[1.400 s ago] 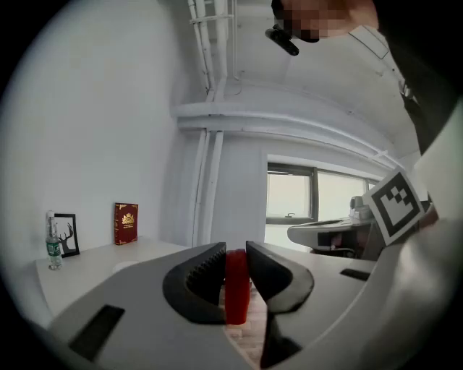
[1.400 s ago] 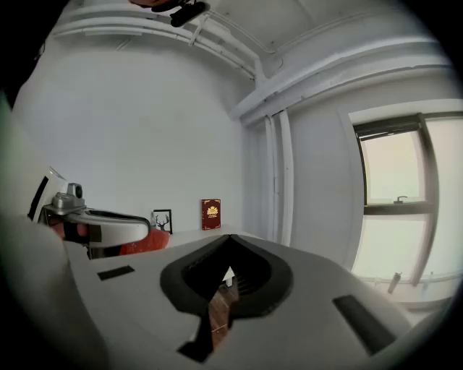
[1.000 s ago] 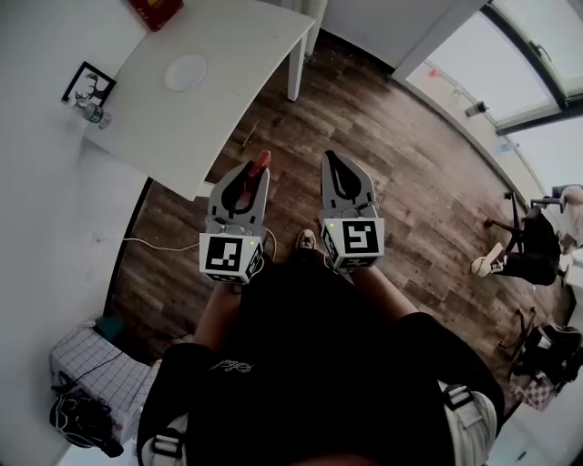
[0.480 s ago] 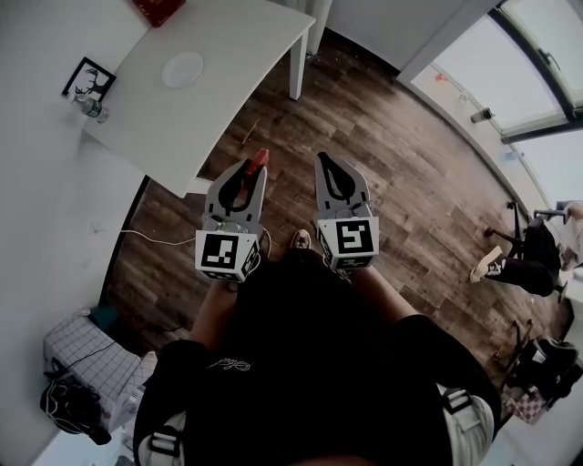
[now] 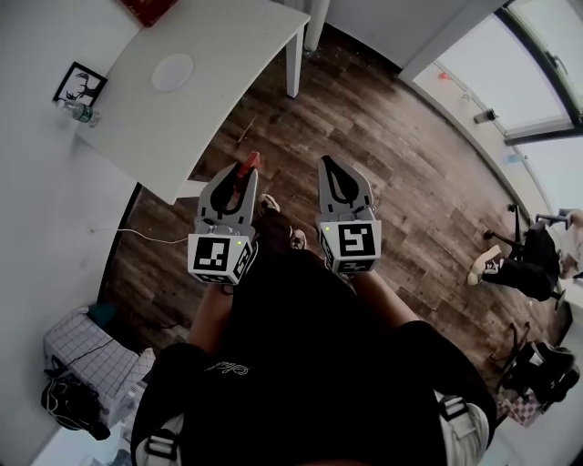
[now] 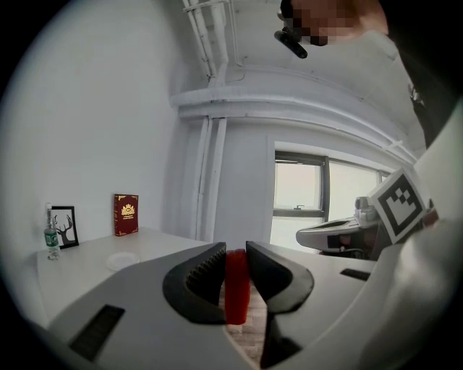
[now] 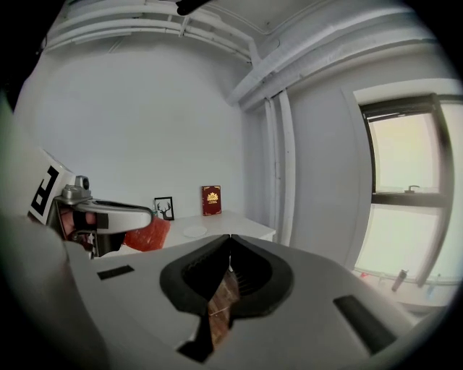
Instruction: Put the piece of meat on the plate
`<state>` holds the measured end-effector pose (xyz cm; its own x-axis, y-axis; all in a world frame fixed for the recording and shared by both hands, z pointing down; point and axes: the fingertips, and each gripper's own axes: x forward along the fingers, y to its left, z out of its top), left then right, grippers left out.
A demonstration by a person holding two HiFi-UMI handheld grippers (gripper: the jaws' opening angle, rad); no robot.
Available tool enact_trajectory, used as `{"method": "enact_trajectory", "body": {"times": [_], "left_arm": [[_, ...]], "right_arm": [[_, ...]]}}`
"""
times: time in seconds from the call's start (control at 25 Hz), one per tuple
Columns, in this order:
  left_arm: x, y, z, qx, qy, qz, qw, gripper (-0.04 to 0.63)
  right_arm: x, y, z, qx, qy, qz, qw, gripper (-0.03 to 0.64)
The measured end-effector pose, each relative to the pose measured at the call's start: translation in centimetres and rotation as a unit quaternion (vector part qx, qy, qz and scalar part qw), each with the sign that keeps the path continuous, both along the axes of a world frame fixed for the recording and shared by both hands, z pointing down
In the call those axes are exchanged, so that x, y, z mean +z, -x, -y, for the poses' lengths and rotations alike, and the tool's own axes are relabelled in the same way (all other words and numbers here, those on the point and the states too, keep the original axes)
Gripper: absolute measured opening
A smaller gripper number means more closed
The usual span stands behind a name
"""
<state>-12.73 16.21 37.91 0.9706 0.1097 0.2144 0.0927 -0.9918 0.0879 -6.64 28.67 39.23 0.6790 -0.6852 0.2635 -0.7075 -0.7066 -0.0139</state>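
Holding meat (image 6: 237, 289) clamped in left gripper (image 5: 239, 175), over floor, short of table's (image 5: 239, 55) near edge; right gripper (image 5: 336, 169) clenched, empty. Carry step. Next: reach fwd to plate (image 5: 172, 72) mid-table, lower, release.

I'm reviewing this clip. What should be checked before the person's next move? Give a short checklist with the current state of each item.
1. Meat clamped in left gripper: ok.
2. Right gripper shut and empty: ok.
3. Plate on the table is bare: ok.
4. Meat over the plate: not ok; it hangs above the wooden floor, short of the table.
5. Book out of the way: ok, it stands by the wall.
6. Grip firm enough: cannot tell.
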Motion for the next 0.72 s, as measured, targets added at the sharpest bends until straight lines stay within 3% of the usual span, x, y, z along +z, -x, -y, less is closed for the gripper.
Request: {"method": "enact_trajectory", "body": {"times": [0.36, 0.56, 0.72], "left_arm": [[2.6, -9.3, 1.2, 0.037, 0.024, 0.005, 0.999, 0.087], [2.5, -14.4, 2.8, 0.043, 0.03, 0.002, 0.9986, 0.087], [3.2, -16.3, 5.8, 0.026, 0.041, 0.006, 0.9988, 0.087]], "right_arm": [[2.0, -8.0, 0.0, 0.027, 0.045, 0.011, 0.999, 0.021], [1.6, -13.0, 2.1, 0.011, 0.062, 0.008, 0.998, 0.021], [2.0, -15.5, 5.9, -0.024, 0.069, 0.017, 0.997, 0.021]]}}
